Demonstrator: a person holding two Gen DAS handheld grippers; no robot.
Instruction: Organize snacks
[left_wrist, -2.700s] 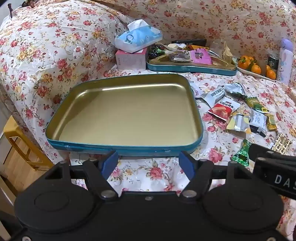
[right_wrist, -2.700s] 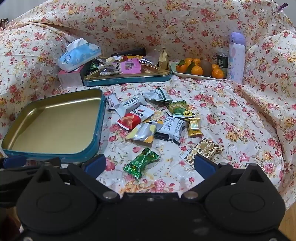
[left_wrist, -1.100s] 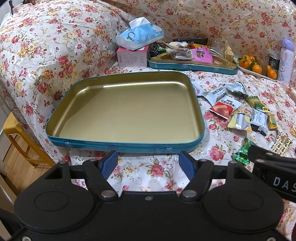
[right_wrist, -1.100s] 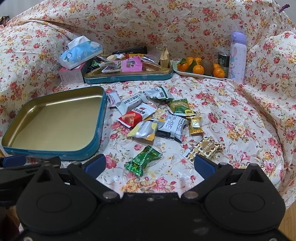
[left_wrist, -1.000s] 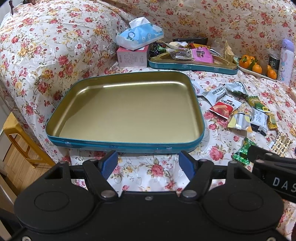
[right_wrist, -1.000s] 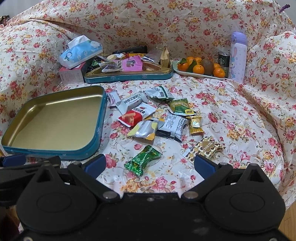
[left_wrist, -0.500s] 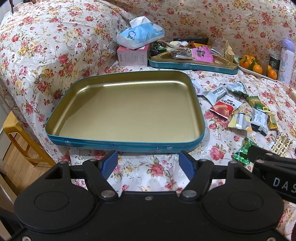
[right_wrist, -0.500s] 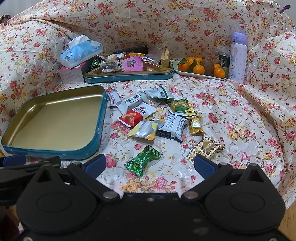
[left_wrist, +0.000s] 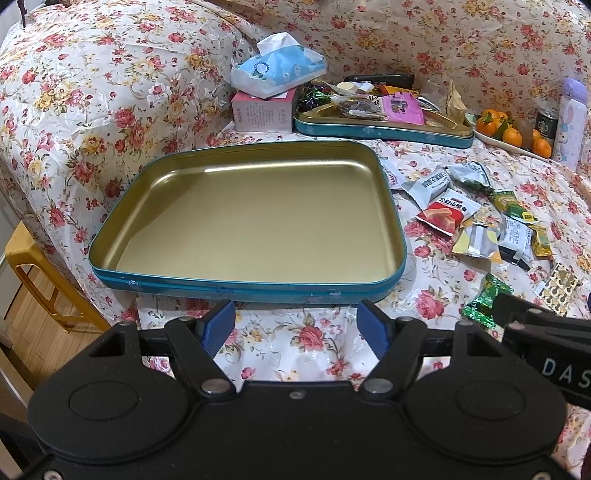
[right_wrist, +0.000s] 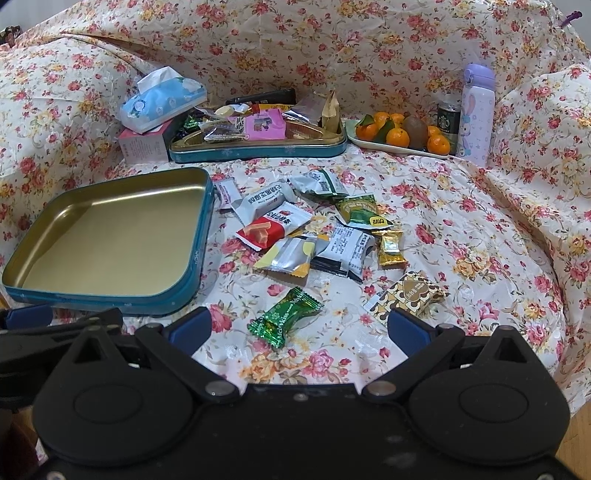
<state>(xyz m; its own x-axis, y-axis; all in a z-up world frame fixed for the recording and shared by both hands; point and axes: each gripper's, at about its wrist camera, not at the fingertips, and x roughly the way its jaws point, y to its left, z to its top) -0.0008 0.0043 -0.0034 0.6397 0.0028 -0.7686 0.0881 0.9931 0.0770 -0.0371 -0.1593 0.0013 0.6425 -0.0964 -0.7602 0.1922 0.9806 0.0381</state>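
An empty gold tin tray with a teal rim (left_wrist: 243, 286) (right_wrist: 201, 236) lies on the floral cloth. Several wrapped snacks lie loose to its right: a red packet (right_wrist: 271, 227) (left_wrist: 445, 216), a green candy (right_wrist: 284, 317), a gold patterned packet (right_wrist: 410, 293), a silver-yellow packet (right_wrist: 290, 256). My left gripper (left_wrist: 297, 325) is open and empty just in front of the tray's near edge. My right gripper (right_wrist: 297, 326) is open and empty, low over the cloth, with the green candy between its fingers' line.
A second teal tin (right_wrist: 258, 149) full of snacks stands at the back, beside a tissue pack (right_wrist: 162, 98) on a pink box. A plate of oranges (right_wrist: 400, 138), a can and a purple bottle (right_wrist: 476, 114) stand back right. A yellow stool (left_wrist: 33, 280) is at left.
Both grippers have drifted slightly back and up, so the tray and snacks sit a little farther off. Nothing was picked up or moved.
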